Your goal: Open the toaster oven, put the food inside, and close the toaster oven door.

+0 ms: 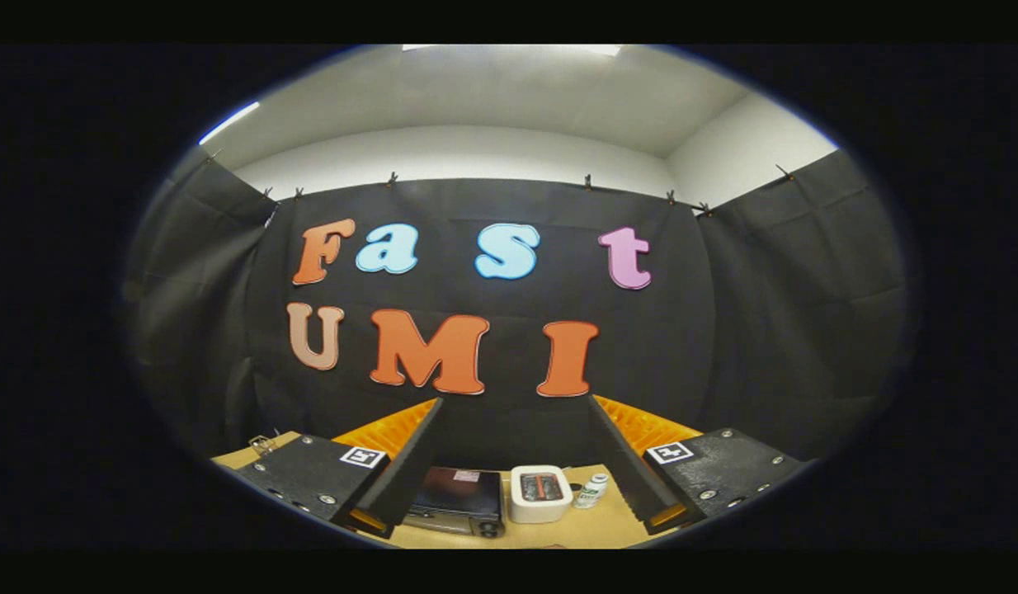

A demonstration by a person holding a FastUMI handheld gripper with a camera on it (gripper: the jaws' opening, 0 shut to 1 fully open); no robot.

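Booth backdrop is black cloth [492,412] clipped along its top edge, with a white wall and ceiling above it; a tan tabletop [575,532] sits low in the gripper view. Gripper [516,404] is held high and level, aimed at the cloth rather than down at the table. Its fingers are spread wide with nothing between them and nothing touching either one, so the claw is open and empty. Between the finger bases, well below and beyond them, three items stand in a row on the table. Toaster oven [461,499] is the dark box nearest the left finger, seen from above: dark top with a small pale label, a strip of its front with a knob just visible at the near edge. Door state: cannot tell from this angle, too little of the front shows. Just beside it, to its right, is a white toaster [540,493], a rounded box with top slots; something reddish shows inside the slots, too small to identify. Right of that, near the right finger, a small white bottle [592,490] with a green label stands upright, cap on. Oven and white box look almost touching; bottle stands slightly apart.
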